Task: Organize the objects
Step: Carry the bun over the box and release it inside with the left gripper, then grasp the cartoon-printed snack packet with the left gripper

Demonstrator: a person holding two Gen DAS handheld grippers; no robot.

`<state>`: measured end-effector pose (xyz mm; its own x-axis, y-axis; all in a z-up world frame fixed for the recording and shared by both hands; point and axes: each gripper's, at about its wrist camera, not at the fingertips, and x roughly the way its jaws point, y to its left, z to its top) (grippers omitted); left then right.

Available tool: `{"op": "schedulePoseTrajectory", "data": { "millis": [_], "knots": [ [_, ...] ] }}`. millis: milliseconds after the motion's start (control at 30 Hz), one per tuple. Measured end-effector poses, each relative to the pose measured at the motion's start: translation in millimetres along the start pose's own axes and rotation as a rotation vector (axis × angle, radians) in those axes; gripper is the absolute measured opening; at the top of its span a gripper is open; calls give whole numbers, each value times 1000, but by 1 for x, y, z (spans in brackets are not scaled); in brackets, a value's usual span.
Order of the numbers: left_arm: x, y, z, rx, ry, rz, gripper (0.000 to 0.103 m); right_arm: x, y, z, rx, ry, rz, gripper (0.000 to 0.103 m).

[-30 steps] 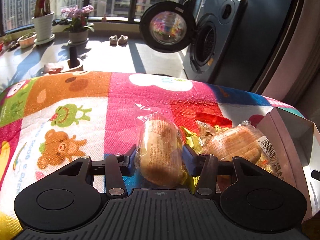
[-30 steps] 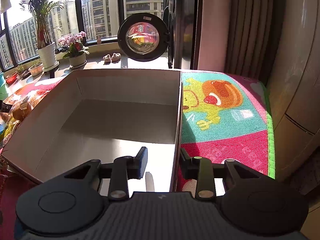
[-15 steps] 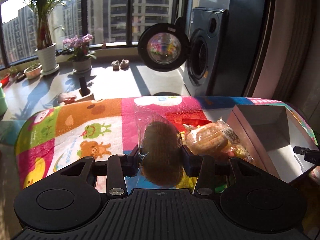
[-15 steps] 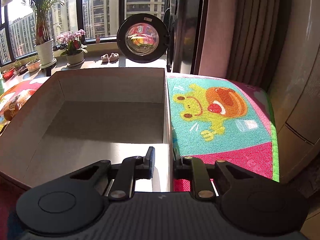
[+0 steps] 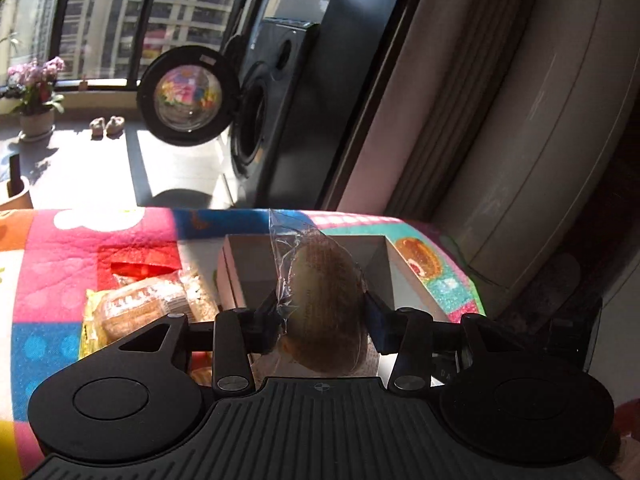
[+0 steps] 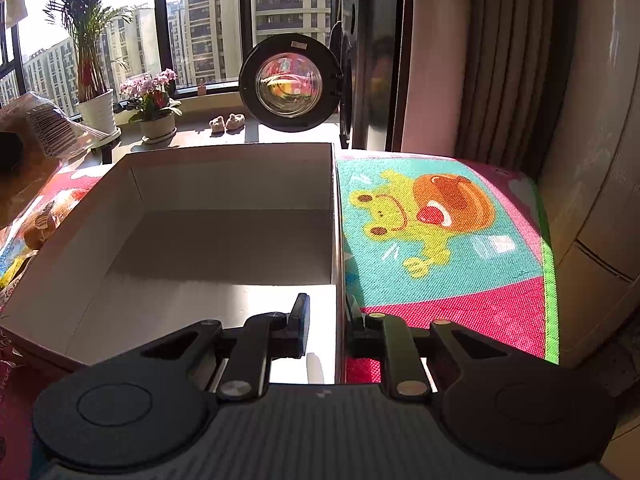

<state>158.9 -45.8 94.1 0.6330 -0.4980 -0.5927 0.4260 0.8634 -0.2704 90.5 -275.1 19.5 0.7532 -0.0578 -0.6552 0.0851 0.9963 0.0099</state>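
So far the shallow white cardboard box is empty; left gripper jaws clamp a plastic-wrapped brown bun at frame centre, right gripper jaws pinch the box wall, and more wrapped buns wait at left.

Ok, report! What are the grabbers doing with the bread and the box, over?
Left gripper shut on wrapped bun, lifted in front of box. Right gripper straddles box wall. Box empty, nothing blocking.

Ahead I note a washer, door open, slippers on the floor, flowers and palm by the window.
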Motion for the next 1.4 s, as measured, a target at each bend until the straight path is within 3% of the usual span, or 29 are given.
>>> {"op": "schedulePoseTrajectory", "data": {
  "millis": [100,267,433,600,800,867,1033,1233,1300,1400],
  "knots": [
    [20,-9,-10,70,-4,107,45,-3,-2,0,2,-6,9,17],
    [7,21,-9,-70,-63,51,45,-3,-3,-1,3,-7,15,17],
    [-33,64,-13,-123,-114,166,45,-4,-3,-2,8,-10,17,18],
    [-48,98,-41,-208,4,210,45,-3,-2,-2,6,-9,16,20],
    [-48,108,-77,-343,107,86,45,-3,-1,-3,5,-6,11,21],
    [-41,106,-81,-362,129,78,45,-3,-1,-3,4,-5,10,21],
    [-18,94,-87,-359,160,126,44,-4,-2,-4,9,-5,11,21],
    [-8,95,-89,-364,64,187,41,-4,-3,-4,11,-4,12,21],
    [-9,92,-90,-331,60,193,36,-4,-3,-4,9,-4,11,22],
    [-18,87,-92,-266,55,192,20,-4,-3,-5,10,-4,10,22]
  ]
}}
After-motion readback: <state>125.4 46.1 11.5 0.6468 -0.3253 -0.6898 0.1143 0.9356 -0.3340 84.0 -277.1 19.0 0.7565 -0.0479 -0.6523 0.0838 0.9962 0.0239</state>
